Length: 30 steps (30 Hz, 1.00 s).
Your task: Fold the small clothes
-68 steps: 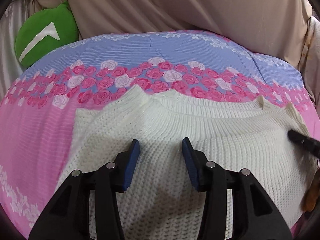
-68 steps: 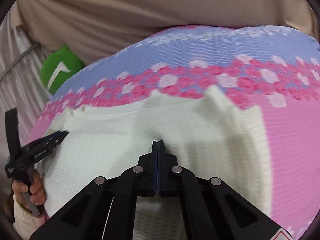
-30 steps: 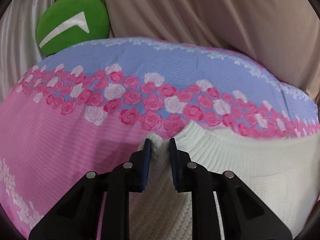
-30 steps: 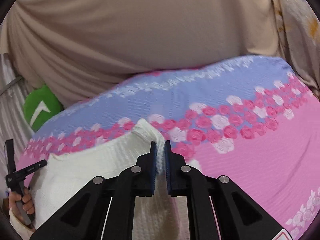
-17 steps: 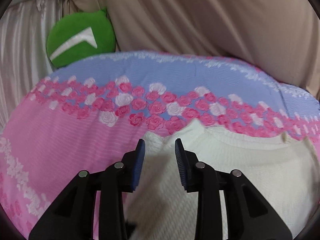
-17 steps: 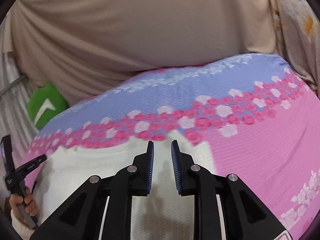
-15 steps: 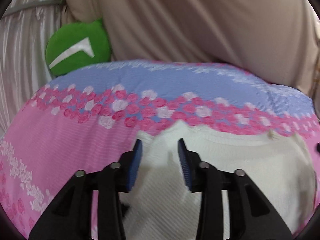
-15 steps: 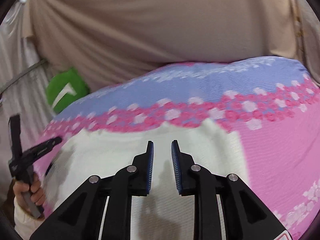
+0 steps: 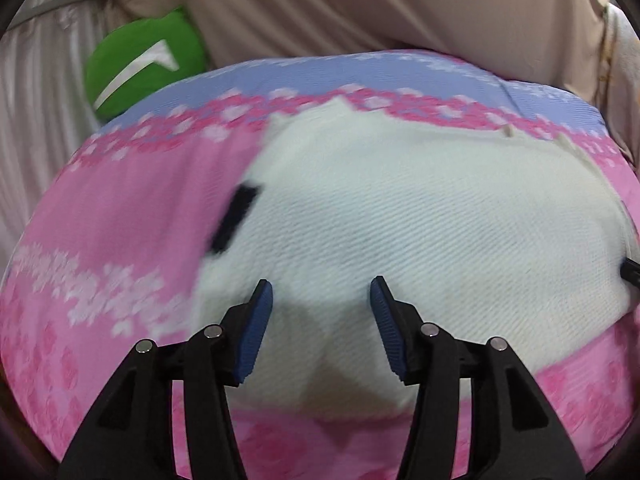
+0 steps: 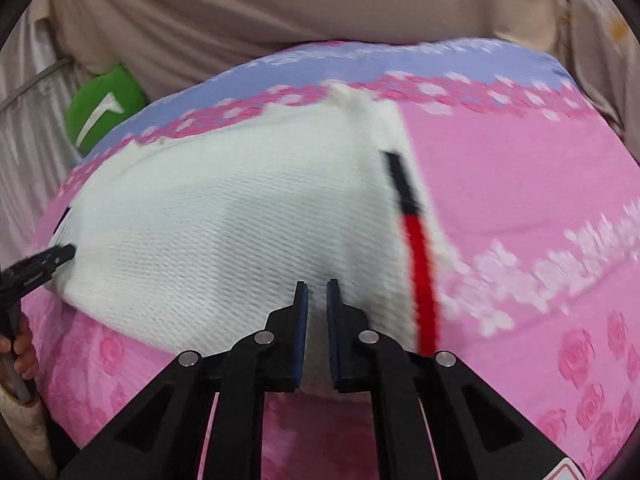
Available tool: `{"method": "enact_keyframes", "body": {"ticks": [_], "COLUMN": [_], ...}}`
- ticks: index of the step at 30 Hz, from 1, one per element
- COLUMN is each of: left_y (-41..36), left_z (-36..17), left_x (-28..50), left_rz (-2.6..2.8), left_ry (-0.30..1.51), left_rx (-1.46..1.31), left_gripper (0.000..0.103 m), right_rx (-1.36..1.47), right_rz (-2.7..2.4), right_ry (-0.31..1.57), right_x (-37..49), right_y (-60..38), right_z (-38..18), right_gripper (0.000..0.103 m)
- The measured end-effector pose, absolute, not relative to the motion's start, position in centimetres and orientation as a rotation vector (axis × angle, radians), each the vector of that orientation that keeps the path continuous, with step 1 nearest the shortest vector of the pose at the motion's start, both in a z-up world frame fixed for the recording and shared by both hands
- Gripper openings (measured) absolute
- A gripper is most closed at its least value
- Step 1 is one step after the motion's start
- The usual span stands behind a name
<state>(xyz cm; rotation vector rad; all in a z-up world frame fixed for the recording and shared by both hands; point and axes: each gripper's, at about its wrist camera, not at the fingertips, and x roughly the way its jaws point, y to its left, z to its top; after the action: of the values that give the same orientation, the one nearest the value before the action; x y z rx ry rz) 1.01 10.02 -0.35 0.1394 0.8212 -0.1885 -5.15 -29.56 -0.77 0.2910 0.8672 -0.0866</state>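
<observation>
White knit, 1 small sweater [image 9: 400, 220], lies flat on the bedspread [image 9: 120, 220] straight ahead of and below both grippers; its long axis runs side to side across their line of sight, the neck end far and the hem near; a black strip [image 9: 236, 216] sits at its left edge, and a black-and-red strip [image 10: 416, 248] runs along its right edge. Left gripper [image 9: 321, 320] hangs over the near-left part of the hem with its jaws opening, pads wide apart and nothing between them, the knit only beneath; right gripper [image 10: 317, 320] is over the near-right part of the hem, just left of the red strip, its jaws drawn together with a mere sliver between the pads, and I cannot tell whether any knit is nipped there. By my reading each is about equally near its own end of the hem, so the coming fold turns on that hem lying directly under the fingertips, to be carried away toward the neck. Counted: 1 sweater, 2 grippers, 1 bare hand [image 10: 16, 344] on the left handle, 1 pink-and-blue rose bedspread, 1 green cushion [image 9: 148, 64] far left, 1 beige drape [image 9: 360, 8] behind.
</observation>
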Motion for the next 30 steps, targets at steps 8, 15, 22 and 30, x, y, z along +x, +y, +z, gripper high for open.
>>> {"method": "enact_keyframes", "body": {"ticks": [8, 15, 22, 30], "left_y": [15.5, 17.8, 15.7, 14.3], "left_z": [2.0, 2.6, -0.9, -0.9], "left_x": [-1.5, 3.3, 7.3, 8.5], "left_rz": [-0.197, -0.156, -0.176, -0.174], "left_ry": [0.807, 0.815, 0.916, 0.869], "left_rx": [-0.095, -0.231, -0.285, -0.257], "left_gripper": [0.053, 0.072, 0.073, 0.07], "right_rx": [0.275, 0.179, 0.123, 0.179], "right_rz": [-0.111, 0.181, 0.25, 0.29], "right_ry": [0.802, 0.734, 0.853, 0.826], "right_x": [-6.3, 0.0, 7.3, 7.9], "right_y": [-28.3, -19.1, -14.2, -15.0], "right_z": [1.9, 5.6, 2.1, 0.0], "right_gripper": [0.015, 0.015, 0.015, 0.013]}}
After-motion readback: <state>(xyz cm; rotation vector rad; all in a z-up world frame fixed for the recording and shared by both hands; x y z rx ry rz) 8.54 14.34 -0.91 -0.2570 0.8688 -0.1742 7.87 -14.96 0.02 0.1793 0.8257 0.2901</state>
